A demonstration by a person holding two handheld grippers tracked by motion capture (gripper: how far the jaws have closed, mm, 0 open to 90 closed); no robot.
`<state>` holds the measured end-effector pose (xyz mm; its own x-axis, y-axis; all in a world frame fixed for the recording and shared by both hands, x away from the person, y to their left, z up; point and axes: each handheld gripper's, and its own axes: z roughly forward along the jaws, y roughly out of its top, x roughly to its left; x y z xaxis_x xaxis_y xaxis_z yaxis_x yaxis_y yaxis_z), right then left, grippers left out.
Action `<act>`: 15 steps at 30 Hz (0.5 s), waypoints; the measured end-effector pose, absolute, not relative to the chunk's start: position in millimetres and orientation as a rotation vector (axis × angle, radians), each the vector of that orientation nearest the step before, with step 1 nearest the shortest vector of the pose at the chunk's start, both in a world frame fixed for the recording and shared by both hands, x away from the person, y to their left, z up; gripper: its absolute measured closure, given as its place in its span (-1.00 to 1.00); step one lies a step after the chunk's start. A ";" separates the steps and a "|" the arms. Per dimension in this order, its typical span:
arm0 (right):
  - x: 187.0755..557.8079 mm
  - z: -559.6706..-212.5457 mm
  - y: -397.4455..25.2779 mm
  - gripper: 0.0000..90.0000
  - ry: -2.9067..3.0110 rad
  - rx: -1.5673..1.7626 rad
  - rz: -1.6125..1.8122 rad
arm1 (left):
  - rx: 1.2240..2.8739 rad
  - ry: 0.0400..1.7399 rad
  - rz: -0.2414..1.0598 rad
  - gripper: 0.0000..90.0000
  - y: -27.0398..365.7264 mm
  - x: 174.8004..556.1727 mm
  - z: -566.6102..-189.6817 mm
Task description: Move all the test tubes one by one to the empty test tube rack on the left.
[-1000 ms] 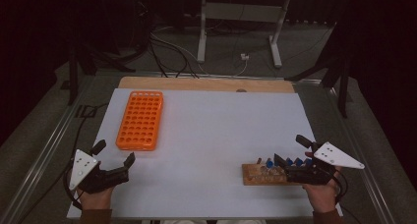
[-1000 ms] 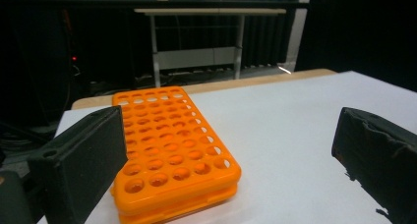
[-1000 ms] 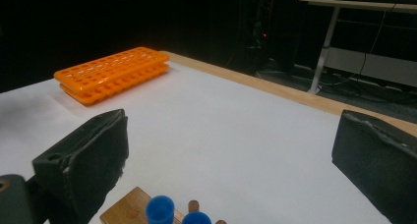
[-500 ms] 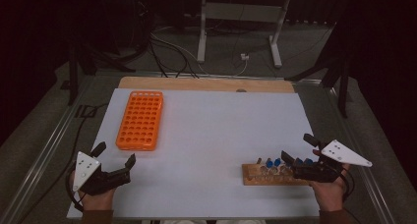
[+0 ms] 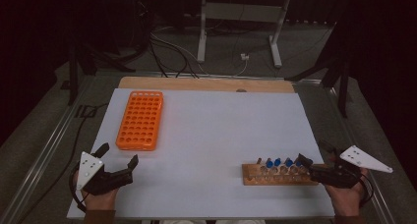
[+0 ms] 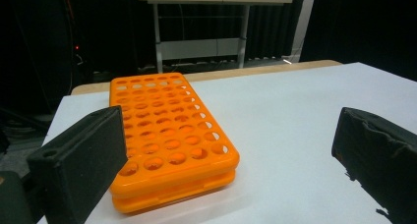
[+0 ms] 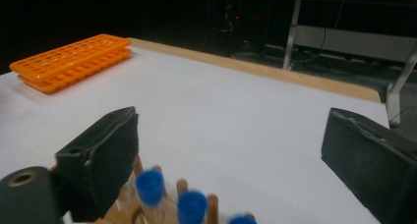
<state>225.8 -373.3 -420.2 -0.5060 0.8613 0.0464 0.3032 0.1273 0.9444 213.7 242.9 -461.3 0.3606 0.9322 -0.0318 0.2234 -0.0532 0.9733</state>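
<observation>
An orange tube rack with empty holes lies flat at the left of the white table. A wooden rack holding several blue-capped tubes sits near the front right. My left gripper is open just in front of the orange rack, which lies between and beyond its jaws in the left gripper view. My right gripper is open at the wooden rack's right end, nothing between its jaws. In the right gripper view the blue caps stand low beside the left jaw.
The white table top has a wooden strip along its far edge. Metal rails run along both sides. A white desk frame and floor cables lie beyond the table.
My right gripper has drawn back to the right, its tips sliding off the tubes to the wooden rack's right end. My left gripper has barely shifted.
</observation>
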 end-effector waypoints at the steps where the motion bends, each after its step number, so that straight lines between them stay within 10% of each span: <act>1: 224.6 -421.0 -375.7 -0.69 1.889 1.123 1.376 | 1.536 1.083 0.815 -0.97 242.5 214.1 -461.7; 15: 212.5 -431.3 -385.0 0.17 1.936 1.140 1.331 | 1.538 1.093 0.812 -0.97 242.2 215.1 -464.1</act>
